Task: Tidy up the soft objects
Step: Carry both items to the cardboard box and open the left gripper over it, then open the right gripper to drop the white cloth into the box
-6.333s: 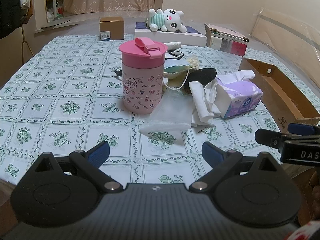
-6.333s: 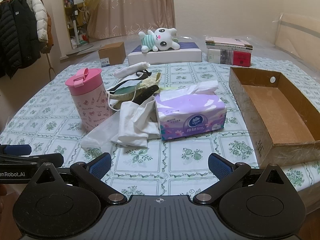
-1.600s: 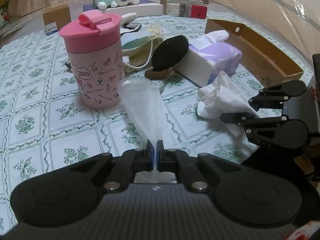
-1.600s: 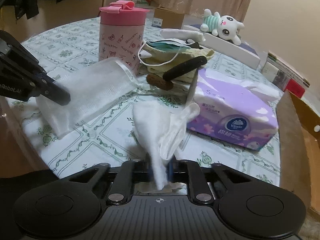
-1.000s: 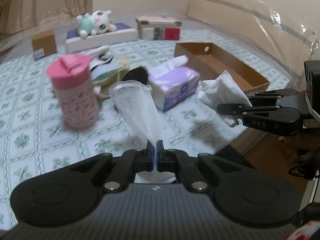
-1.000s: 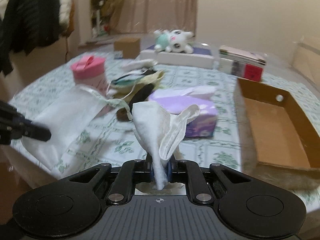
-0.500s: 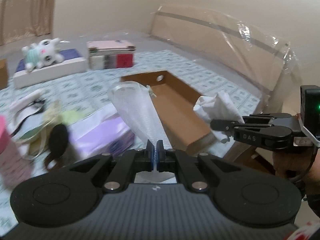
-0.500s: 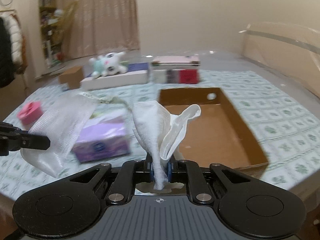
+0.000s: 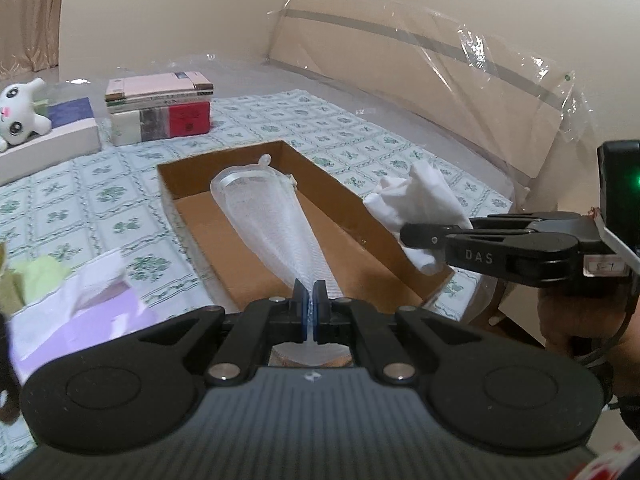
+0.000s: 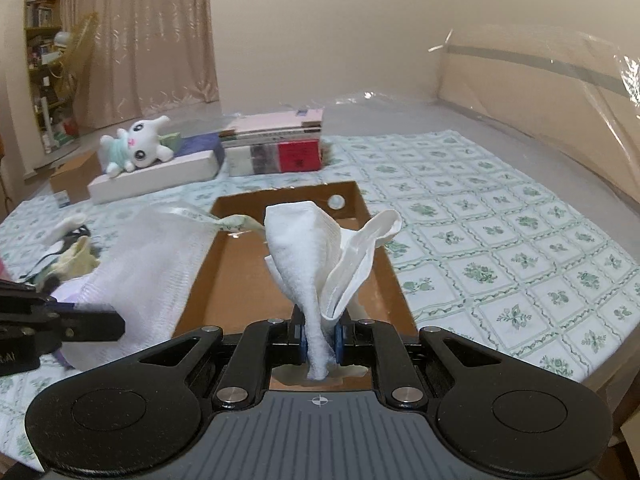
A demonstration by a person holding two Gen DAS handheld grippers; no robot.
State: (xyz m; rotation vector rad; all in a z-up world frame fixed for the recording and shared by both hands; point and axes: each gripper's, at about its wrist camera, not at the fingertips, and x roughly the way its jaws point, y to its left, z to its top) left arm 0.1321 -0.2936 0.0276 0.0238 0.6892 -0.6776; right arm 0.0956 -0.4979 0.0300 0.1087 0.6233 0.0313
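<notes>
1. The left gripper [image 9: 309,312] has its jaws pinched nearly shut on the narrow end of a sheer mesh bag [image 9: 267,216]. The bag fans out toward 12 o'clock and hangs above the open cardboard box [image 9: 344,204], not yet resting in it. Only a thin bunch of mesh sits between the pads, so a jerk could pull it free and drop the bag outside the box.

2. The right gripper [image 10: 319,340] has its jaws clamped on a twisted neck of white cloth [image 10: 316,248]. In the left wrist view the cloth [image 9: 416,208] sits at about 3 o'clock, beside the box's right wall rather than clearly over its floor. Released from there, it could land on the rim and slide off onto the green-patterned counter [image 10: 480,240].

3. Both soft pieces are loose and floppy. One flap of the cloth sticks out toward 1 o'clock in the right wrist view, and the bag's drawstring [image 10: 236,222] trails toward the box. Either one could drape over the box wall and stay half out.

4. The two grippers are close together at the near end of the box. If both lower at once, the cloth and the mesh could tangle, or one tool could knock the other.

5. The box looks light and shallow and lies near the counter's edge. A push on its near wall could shift it toward the purple tissue pack [image 9: 80,312] at 9 o'clock, or off the edge.
</notes>
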